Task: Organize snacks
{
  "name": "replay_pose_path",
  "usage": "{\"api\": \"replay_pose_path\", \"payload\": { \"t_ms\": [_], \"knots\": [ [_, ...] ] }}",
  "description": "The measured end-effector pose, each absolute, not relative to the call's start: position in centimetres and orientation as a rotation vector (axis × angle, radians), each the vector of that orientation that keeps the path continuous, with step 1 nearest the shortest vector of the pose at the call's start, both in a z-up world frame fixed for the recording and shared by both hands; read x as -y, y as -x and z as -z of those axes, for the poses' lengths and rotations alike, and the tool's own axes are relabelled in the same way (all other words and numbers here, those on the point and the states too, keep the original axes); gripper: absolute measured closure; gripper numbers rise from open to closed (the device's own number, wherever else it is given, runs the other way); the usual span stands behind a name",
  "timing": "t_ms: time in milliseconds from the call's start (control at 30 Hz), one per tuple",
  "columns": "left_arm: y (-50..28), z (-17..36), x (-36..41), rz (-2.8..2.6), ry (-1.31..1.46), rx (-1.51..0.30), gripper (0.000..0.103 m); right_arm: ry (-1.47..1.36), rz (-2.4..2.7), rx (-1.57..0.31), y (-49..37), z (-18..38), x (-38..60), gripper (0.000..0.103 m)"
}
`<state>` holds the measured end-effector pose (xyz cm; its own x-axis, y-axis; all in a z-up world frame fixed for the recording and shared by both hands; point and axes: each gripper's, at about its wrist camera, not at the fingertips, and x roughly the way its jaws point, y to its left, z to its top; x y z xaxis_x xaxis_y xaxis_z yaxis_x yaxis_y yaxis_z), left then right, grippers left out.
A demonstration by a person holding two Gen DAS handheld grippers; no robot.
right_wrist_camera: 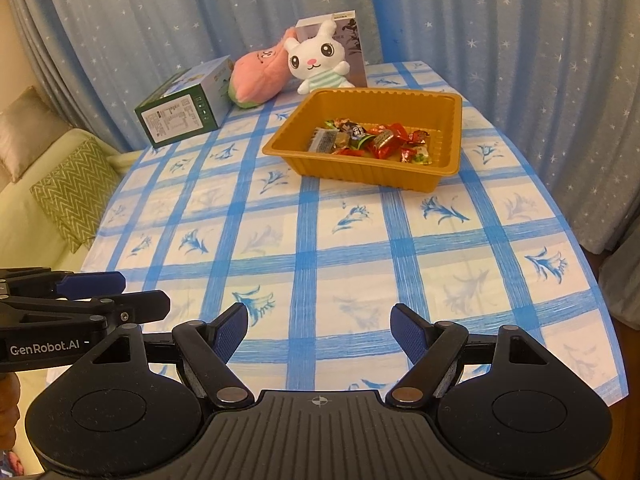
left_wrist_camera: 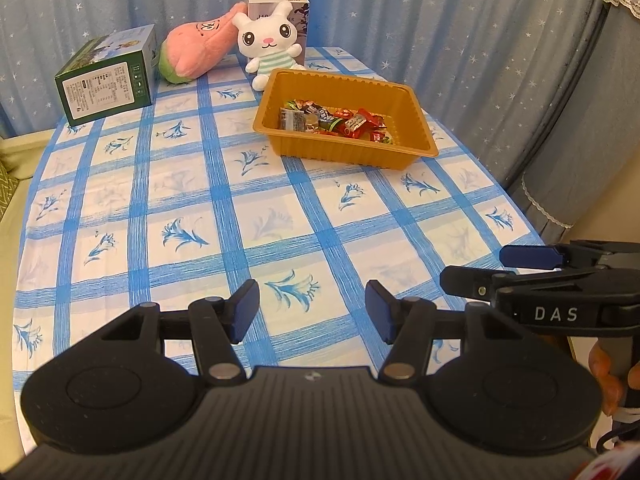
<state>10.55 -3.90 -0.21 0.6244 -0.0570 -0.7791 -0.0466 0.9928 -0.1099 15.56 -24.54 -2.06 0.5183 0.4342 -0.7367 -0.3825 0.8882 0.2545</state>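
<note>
The left gripper (left_wrist_camera: 311, 312) fills the bottom of the left wrist view, tilted down over the near part of the table (left_wrist_camera: 240, 240); its jaws stand well apart with only the checked tablecloth between them. The right gripper (right_wrist_camera: 319, 330) sits the same way at the bottom of the right wrist view, jaws wide and holding nothing. Each gripper also shows side-on at the other's lower edge, level with it and just beside it. At the lower right of the left wrist view a few fingers (left_wrist_camera: 606, 380) wrap the right gripper's handle, though the hand is mostly cut off and hard to read.

The snacks (left_wrist_camera: 334, 120), wrapped sweets in red, green and dark wrappers, lie together inside a gold tray (left_wrist_camera: 348, 152) in the upper middle of both views. Behind it stand a white rabbit toy (left_wrist_camera: 270, 46), a pink plush (left_wrist_camera: 196, 50) and a green box (left_wrist_camera: 108, 76).
</note>
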Motion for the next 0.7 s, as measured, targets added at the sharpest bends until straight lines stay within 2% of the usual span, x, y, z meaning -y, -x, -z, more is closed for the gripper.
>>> {"api": "replay_pose_path", "payload": {
  "t_ms": [700],
  "knots": [
    [-10.96,0.27,3.94,0.005,0.124,-0.898,0.047,-0.063,-0.495,-0.904,-16.09,2.04,24.42,0.025]
  ]
}}
